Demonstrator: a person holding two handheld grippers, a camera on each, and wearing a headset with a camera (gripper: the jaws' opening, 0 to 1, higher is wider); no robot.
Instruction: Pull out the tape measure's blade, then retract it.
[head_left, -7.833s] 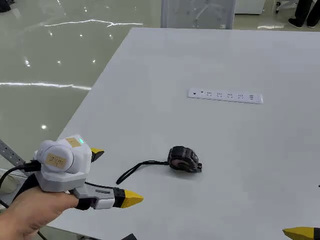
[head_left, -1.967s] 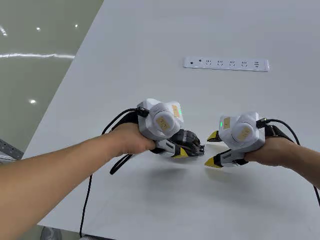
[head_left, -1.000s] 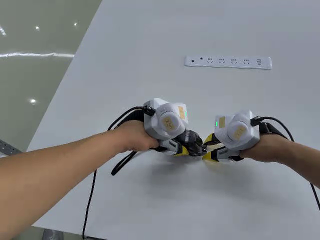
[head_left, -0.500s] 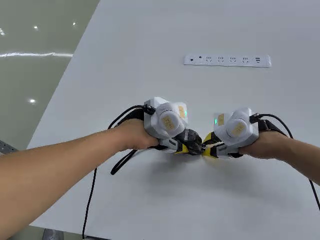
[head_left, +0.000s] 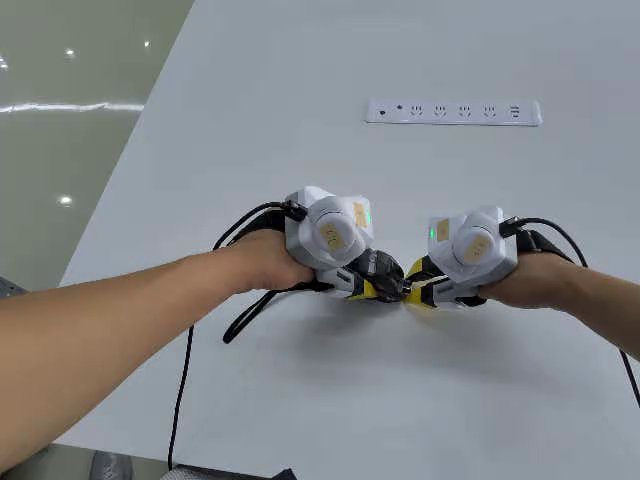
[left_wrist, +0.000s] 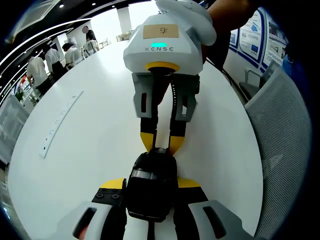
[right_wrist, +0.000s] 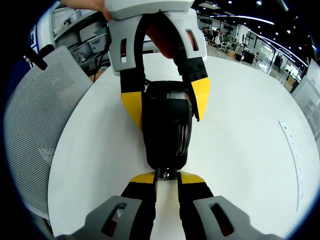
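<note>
The black tape measure (head_left: 382, 271) rests low over the white table (head_left: 330, 150), held at its body by my left gripper (head_left: 366, 286), which is shut on it. In the left gripper view the case (left_wrist: 150, 187) fills the gap between my yellow fingertips (left_wrist: 114, 183). My right gripper (head_left: 414, 294) meets it from the right, jaws closed on the blade's end hook (right_wrist: 166, 174) at the front of the case (right_wrist: 167, 125). No length of blade shows between case and hook. The two grippers are nearly touching.
A white power strip (head_left: 452, 111) lies further back on the table. A black cable (head_left: 186, 372) trails off the near-left edge and another (head_left: 560, 236) runs from the right hand. A grey mesh chair (right_wrist: 47, 120) stands beside the table.
My right gripper has moved left and closed onto the tape's front end, where it stood open and apart two seconds ago. Much earlier the tape lay free on the table.
</note>
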